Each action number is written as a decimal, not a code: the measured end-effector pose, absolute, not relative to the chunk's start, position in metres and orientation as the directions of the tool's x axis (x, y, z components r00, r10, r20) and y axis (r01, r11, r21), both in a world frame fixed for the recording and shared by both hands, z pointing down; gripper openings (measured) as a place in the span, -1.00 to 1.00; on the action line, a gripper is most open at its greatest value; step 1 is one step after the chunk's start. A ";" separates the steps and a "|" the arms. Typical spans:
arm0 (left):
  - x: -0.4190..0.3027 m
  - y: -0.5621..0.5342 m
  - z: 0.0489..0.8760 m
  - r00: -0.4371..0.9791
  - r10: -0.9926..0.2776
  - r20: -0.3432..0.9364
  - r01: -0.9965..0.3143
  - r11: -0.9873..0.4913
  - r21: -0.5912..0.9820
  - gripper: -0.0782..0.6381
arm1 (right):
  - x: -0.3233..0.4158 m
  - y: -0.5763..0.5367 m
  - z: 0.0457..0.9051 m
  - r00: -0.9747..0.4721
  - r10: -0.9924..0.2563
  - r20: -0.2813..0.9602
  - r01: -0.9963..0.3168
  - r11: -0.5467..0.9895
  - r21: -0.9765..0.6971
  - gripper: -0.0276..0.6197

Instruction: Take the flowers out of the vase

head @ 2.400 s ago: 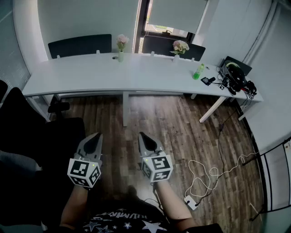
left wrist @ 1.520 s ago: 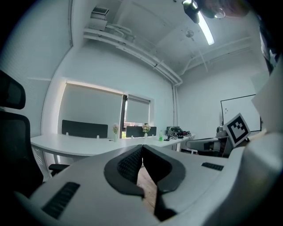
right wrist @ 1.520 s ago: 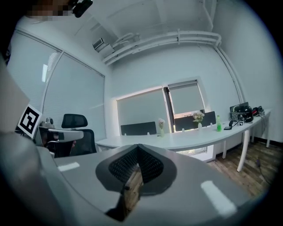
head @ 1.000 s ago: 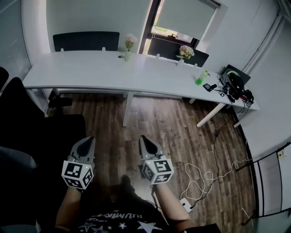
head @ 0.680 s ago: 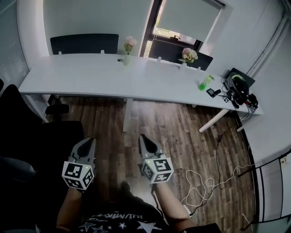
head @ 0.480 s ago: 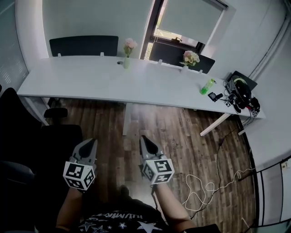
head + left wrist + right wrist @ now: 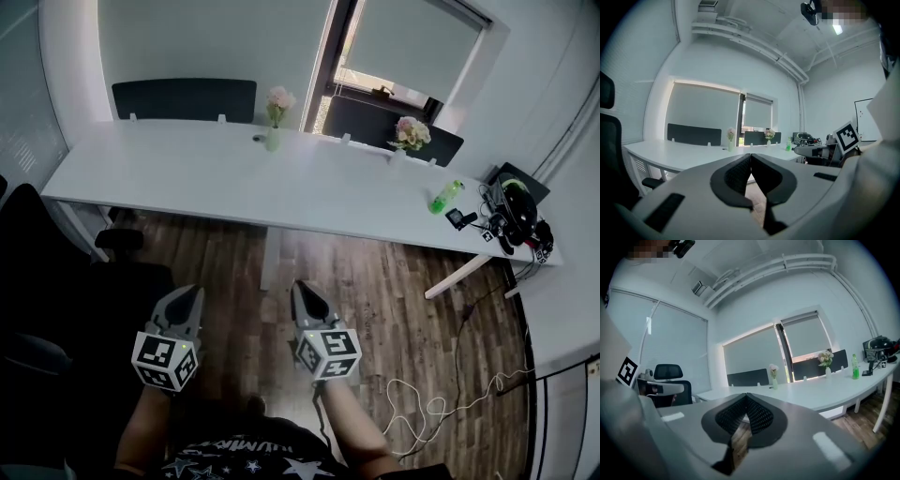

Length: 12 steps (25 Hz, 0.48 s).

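Both grippers were closed on nothing. The left gripper (image 7: 751, 155) and the right gripper (image 7: 746, 396) each showed its jaws pressed together with only air ahead. In the head view they sat low in the frame over the wooden floor (image 7: 394, 281). The flowers (image 7: 278, 97) stood in a slim vase (image 7: 273, 141) at the upper centre, near the far edge of the white bench (image 7: 187, 178), well apart from either gripper. The vase lay up and slightly left of the right gripper, which looked the nearer one. A second bouquet (image 7: 411, 133) stood further right, and I could not tell which was meant. The stems ran upright, so the pull would likely be upward. The gripper views showed that upright profile side-on; only the head view showed the stretch of floor between.
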<state>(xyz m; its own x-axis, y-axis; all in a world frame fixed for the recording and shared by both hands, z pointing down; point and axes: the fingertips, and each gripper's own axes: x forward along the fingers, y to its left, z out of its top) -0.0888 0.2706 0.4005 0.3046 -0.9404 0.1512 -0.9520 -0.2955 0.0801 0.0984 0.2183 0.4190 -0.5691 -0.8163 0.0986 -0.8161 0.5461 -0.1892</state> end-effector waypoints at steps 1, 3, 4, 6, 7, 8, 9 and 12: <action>-0.089 0.268 0.402 0.303 -0.940 0.158 -0.953 -0.294 0.078 -0.76 | 0.098 0.215 0.421 -0.571 -0.815 0.101 -0.814 0.546 -0.196 -0.91; -0.090 0.263 0.403 0.304 -0.938 0.164 -0.952 -0.295 0.079 -0.76 | 0.095 0.208 0.424 -0.575 -0.811 0.105 -0.811 0.548 -0.204 -0.91; -0.093 0.259 0.403 0.304 -0.939 0.164 -0.952 -0.295 0.078 -0.76 | 0.093 0.204 0.425 -0.577 -0.810 0.107 -0.810 0.550 -0.205 -0.91; -0.100 0.248 0.402 0.301 -0.940 0.162 -0.953 -0.292 0.075 -0.76 | 0.088 0.194 0.428 -0.574 -0.811 0.113 -0.812 0.546 -0.207 -0.91; -0.103 0.241 0.403 0.301 -0.940 0.162 -0.953 -0.292 0.078 -0.76 | 0.085 0.188 0.429 -0.571 -0.812 0.117 -0.814 0.542 -0.210 -0.91; -0.107 0.233 0.404 0.304 -0.939 0.160 -0.952 -0.294 0.083 -0.76 | 0.083 0.182 0.430 -0.568 -0.814 0.119 -0.816 0.538 -0.212 -0.91; -0.110 0.224 0.405 0.308 -0.938 0.159 -0.951 -0.297 0.089 -0.76 | 0.080 0.176 0.430 -0.566 -0.816 0.119 -0.818 0.536 -0.210 -0.91; -0.117 0.193 0.410 0.332 -0.930 0.159 -0.942 -0.319 0.105 -0.76 | 0.072 0.155 0.428 -0.551 -0.827 0.114 -0.829 0.526 -0.192 -0.91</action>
